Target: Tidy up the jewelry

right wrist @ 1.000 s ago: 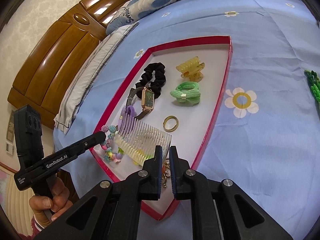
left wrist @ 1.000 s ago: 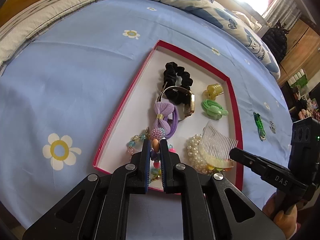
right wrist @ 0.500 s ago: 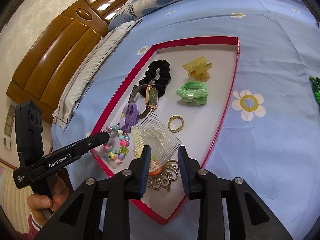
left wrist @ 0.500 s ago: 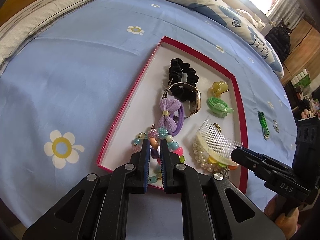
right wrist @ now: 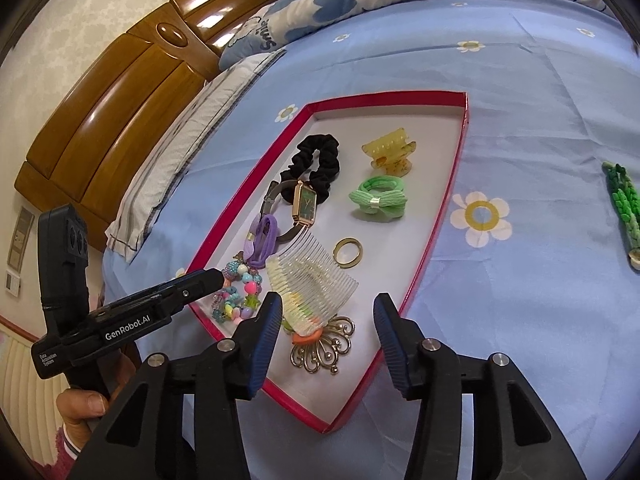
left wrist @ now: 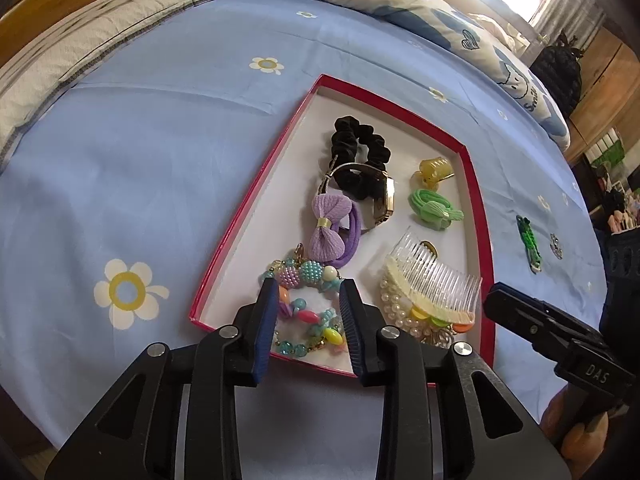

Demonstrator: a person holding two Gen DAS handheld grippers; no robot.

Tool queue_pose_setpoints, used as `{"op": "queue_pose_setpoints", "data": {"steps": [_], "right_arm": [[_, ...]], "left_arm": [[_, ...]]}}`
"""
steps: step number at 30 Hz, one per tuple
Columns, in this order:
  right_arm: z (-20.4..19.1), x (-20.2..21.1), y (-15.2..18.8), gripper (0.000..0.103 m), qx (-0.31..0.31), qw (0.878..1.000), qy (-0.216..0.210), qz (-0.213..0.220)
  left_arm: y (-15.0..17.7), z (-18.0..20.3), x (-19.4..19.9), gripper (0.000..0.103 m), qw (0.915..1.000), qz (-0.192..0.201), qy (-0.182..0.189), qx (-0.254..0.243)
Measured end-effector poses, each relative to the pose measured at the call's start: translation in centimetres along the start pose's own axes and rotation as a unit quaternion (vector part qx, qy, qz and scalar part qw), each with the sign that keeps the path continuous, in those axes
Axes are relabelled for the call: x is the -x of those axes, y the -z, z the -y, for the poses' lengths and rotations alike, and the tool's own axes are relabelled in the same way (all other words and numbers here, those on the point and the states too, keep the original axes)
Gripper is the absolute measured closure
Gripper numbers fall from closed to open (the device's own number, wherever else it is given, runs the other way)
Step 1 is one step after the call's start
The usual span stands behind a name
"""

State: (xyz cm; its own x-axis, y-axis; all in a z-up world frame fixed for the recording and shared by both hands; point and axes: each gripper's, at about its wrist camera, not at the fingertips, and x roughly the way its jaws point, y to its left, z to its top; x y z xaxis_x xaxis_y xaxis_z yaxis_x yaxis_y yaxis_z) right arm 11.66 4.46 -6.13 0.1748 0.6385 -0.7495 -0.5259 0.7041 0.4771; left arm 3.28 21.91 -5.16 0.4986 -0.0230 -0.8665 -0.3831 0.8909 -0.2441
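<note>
A red-rimmed tray (left wrist: 256, 192) on the bed holds the jewelry. My left gripper (left wrist: 308, 286) hovers over its near left corner, jaws opening, with the colourful bead bracelet (left wrist: 304, 276) lying loose between the fingers. My right gripper (right wrist: 329, 300) is at the near right corner, jaws also opening. The clear comb (right wrist: 316, 276) with coloured stones rests in the tray (right wrist: 440, 216) beside a gold filigree brooch (right wrist: 324, 348), free of both pads. A black scrunchie (left wrist: 360, 140), watch (right wrist: 306, 204), purple bow (left wrist: 330, 220), green bow (right wrist: 378, 200), yellow claw clip (right wrist: 390, 152) and gold ring (right wrist: 348, 252) lie further in.
A green braided piece (left wrist: 528, 244) and a small sparkly item (left wrist: 555, 245) lie on the blue flowered sheet right of the tray. Pillows and a wooden headboard (right wrist: 120, 92) stand beyond. A person's hand (right wrist: 80, 408) holds the left gripper's handle.
Both grippers have opened. The left one let go of the bead bracelet and the right one let go of the comb, which now rest in the tray.
</note>
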Motion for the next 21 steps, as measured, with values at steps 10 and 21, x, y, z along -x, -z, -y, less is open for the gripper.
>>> {"op": "queue_pose_setpoints", "data": {"steps": [10,21], "right_arm": [[-0.1,1.7,0.4,0.029,-0.007,0.999,-0.016,0.035],[0.1,4.2,1.6,0.015,-0.028,0.996,-0.044,0.073]], "left_arm": [[0.5,0.8,2.0,0.038,0.9994,0.023,-0.019,-0.018],[2.1,2.0,5.2,0.022,0.9959,0.059,-0.052,-0.044]]}}
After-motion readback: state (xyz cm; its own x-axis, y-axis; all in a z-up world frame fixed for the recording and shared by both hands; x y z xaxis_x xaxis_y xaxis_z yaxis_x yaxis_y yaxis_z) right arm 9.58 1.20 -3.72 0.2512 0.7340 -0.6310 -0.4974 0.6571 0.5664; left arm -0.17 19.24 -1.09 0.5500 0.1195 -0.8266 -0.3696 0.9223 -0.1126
